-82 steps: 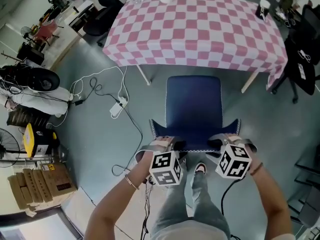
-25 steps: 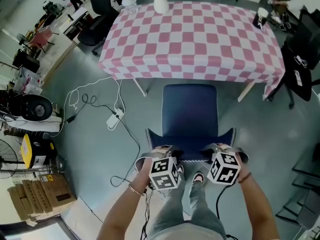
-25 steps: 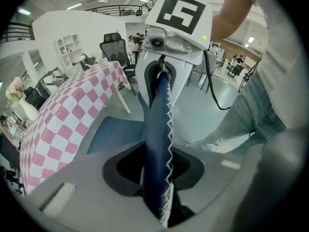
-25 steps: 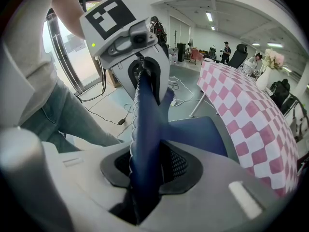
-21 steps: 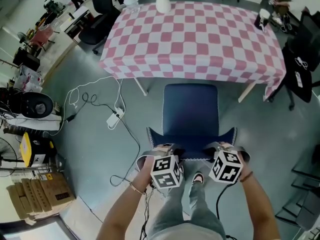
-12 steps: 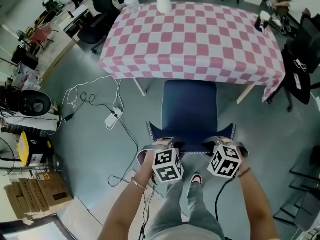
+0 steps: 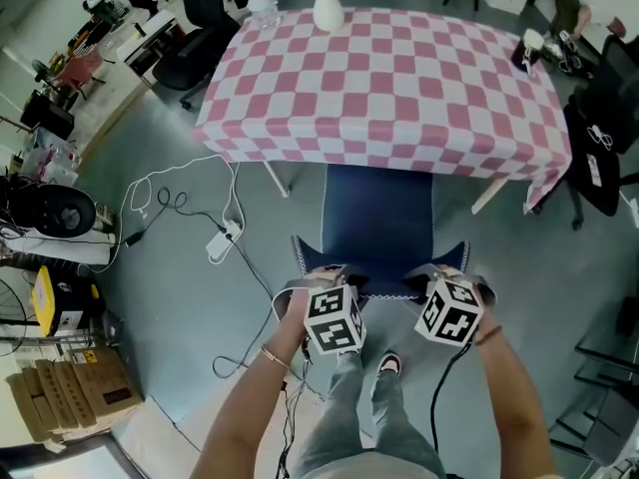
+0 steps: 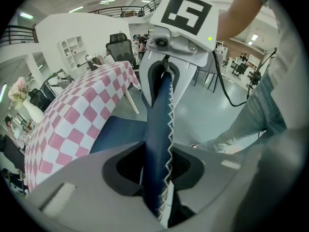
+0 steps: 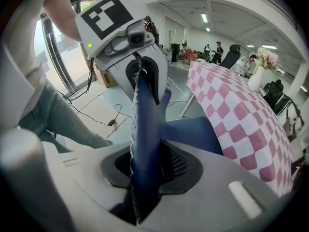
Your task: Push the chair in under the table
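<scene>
Chair (image 7: 377, 223): the seat's front edge is hiding behind the hem of the checked cloth (image 7: 329, 148) hanging off the desk (image 7: 399, 68); legs are lying out of sight under the seat. In the head view, marker cubes (image 7: 334, 319) are covering the fingers of the left gripper (image 7: 332, 283) and right gripper (image 7: 439, 279), plus parts of the backrest's top edge. Small items (image 7: 544, 48) at the desk's far right corner are reading too small to identify.

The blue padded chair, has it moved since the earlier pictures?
Yes. The blue padded chair has slid toward the pink-and-white checked table; its seat front now meets the cloth's hem, where a gap showed before.
</scene>
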